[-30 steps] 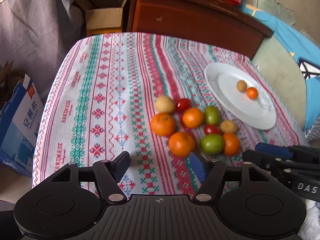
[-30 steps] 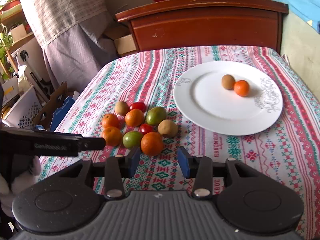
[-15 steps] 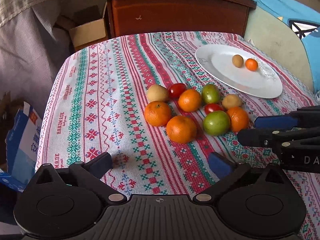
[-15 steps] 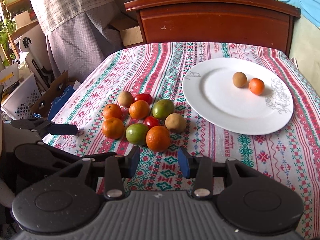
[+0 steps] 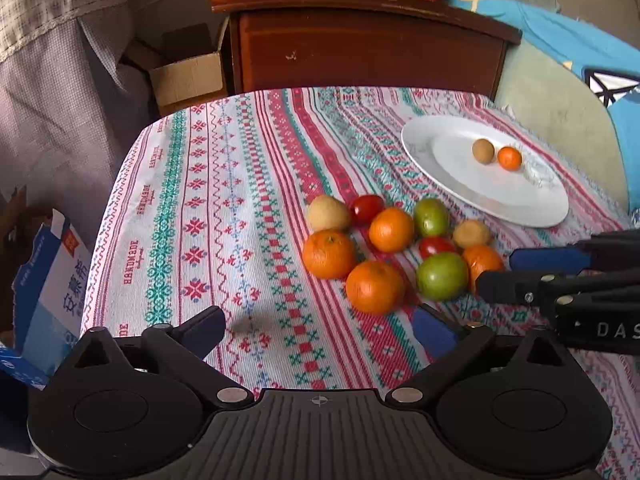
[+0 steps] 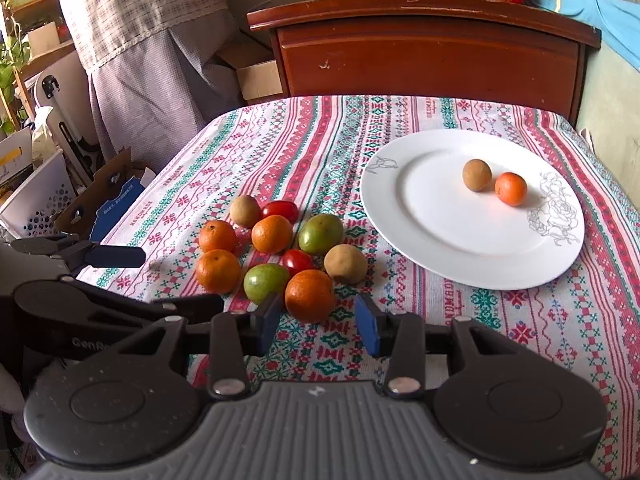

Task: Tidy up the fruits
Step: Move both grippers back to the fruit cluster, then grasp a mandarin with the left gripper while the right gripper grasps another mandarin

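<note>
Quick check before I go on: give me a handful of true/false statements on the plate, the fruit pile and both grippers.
1. The round white plate holds two fruits, a small brown one and a small orange one. True.
2. The left gripper is clamped on an orange. False: its jaws have just been opening and stand wide, with nothing between them.
3. The fruit pile includes two red tomatoes. True.
4. The right gripper already holds a green fruit. False: it is empty, its jaws apart near the closest orange fruit.
5. The plate sits on bare wood. False: it rests on the striped patterned tablecloth.
</note>
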